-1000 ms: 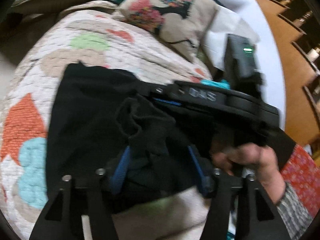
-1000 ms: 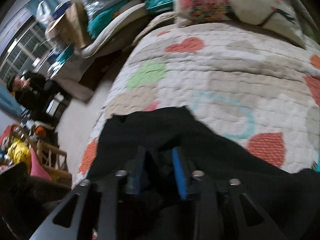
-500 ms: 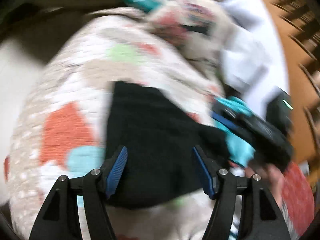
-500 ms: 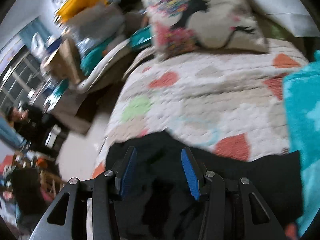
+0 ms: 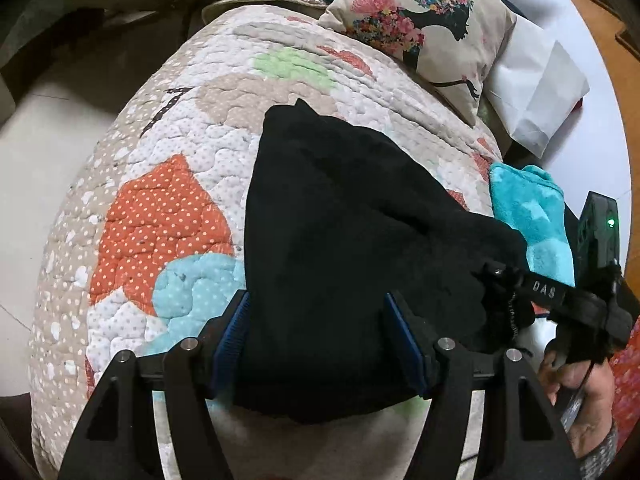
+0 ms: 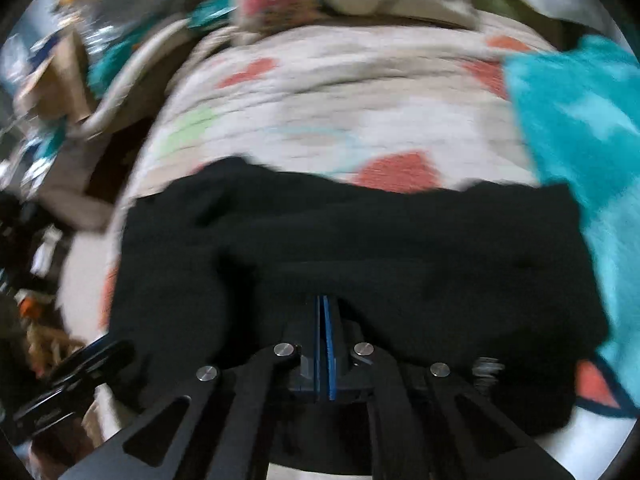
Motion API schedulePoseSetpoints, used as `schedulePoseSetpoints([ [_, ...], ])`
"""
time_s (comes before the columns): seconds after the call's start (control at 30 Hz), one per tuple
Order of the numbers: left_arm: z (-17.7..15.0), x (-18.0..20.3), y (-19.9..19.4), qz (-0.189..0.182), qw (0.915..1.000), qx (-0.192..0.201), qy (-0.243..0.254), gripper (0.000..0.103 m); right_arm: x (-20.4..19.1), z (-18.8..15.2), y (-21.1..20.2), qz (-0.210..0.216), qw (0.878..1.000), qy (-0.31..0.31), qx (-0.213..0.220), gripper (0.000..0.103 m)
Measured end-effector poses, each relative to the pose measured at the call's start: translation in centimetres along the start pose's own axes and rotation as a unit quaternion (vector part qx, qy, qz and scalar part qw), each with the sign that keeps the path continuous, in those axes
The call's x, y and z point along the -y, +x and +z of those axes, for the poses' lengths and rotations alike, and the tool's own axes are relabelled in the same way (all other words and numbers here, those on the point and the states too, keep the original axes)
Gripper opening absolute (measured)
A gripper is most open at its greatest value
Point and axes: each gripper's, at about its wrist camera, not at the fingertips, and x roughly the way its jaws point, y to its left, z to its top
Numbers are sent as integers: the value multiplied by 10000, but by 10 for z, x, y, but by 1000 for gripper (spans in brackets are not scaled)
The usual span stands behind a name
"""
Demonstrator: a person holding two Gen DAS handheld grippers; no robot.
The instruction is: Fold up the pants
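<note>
The black pants lie folded in a compact block on a quilted bedspread. My left gripper is open, its blue-padded fingers straddling the near edge of the pants without holding them. In the right wrist view the pants spread across the frame, and my right gripper is shut with its pads together at the near edge of the fabric; whether cloth is pinched between them does not show. The right gripper also shows in the left wrist view, at the right edge of the pants.
A turquoise fleece cloth lies just right of the pants. A floral pillow and a white paper bag sit at the far end. The bed edge drops to a pale floor on the left.
My left gripper let go of a bunched bit of the pants and drew back open. My right gripper opened, then shut again at the pants' edge. The pants now lie flatter.
</note>
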Motion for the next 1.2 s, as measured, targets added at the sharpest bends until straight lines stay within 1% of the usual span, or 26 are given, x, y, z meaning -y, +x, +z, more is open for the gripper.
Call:
schedulePoseSetpoints([
  [0.03,-2,-1,0,15,10000,26,-18,66,2,3,-4,-28,10000,71,53,6],
  [0.07,-4,-4,1,20,10000,66,-41,66,-1,9,-10,87,9998,104,172,7],
  [0.1,-5,-2,3,24,9999,108,-62,66,-8,16,-17,337,9990,28,297,7],
  [0.13,-5,-2,3,39,9999,149,-70,66,-17,22,-21,485,9982,-90,349,12],
  [0.17,-7,-1,3,122,9997,184,-42,60,-33,31,-24,705,9962,-349,382,33],
  [0.2,-7,-1,2,204,9996,188,-9,55,-48,38,-25,871,9936,-604,380,49],
  [0.23,-7,-2,2,291,9994,186,9,44,-67,45,-24,1056,9898,-896,344,74],
  [0.27,-6,-4,1,348,9992,189,-22,35,-89,53,-18,1245,9842,-1242,223,76],
  [0.3,-6,-8,0,298,9993,167,-142,33,-109,59,-12,1277,9802,-1508,102,76],
  [0.37,-4,-15,-1,197,9991,124,-347,28,-146,68,6,1207,9732,-1953,-107,76],
  [0.43,-3,-20,0,125,9986,88,-501,27,-177,75,30,1169,9665,-2255,-378,75],
  [0.5,-3,-19,-1,167,9986,93,-489,26,-197,76,53,1012,9622,-2450,-618,72],
  [0.53,-3,-17,-1,200,9986,103,-471,26,-202,76,66,884,9603,-2535,-754,54],
  [0.57,-4,-17,-1,241,9986,110,-463,26,-209,72,78,662,9573,-2652,-942,26],
  [0.6,-4,-17,-1,268,9984,118,-474,26,-214,71,87,459,9547,-2760,-1007,26],
  [0.63,-4,-17,-1,268,9983,116,-508,25,-218,70,87,417,9527,-2860,-938,25],
  [0.67,-3,-18,-2,274,9981,98,-552,25,-220,71,85,422,9522,-2881,-926,18],
  [0.73,-2,-20,-3,295,9978,72,-597,24,-220,75,82,524,9537,-2823,-898,12],
  [0.8,-1,-24,-5,293,9975,29,-650,22,-223,81,80,620,9561,-2734,-857,10],
  [0.9,2,-33,-6,246,9968,-28,-761,21,-236,87,79,689,9560,-2745,-772,6],
  [1.0,3,-32,-8,235,9972,-63,-709,21,-241,95,79,960,9617,-2480,-663,6],
  [1.07,2,-31,-13,230,9974,-30,-685,21,-233,103,73,1002,9653,-2332,-608,13],
  [1.1,1,-29,-17,245,9977,-9,-625,21,-224,107,65,1007,9679,-2249,-497,15],
  [1.13,2,-27,-19,268,9980,22,-565,21,-207,111,53,947,9728,-2088,-336,18],
  [1.2,4,-25,-27,316,9981,153,-500,22,-181,111,32,708,9794,-1889,-119,18],
])
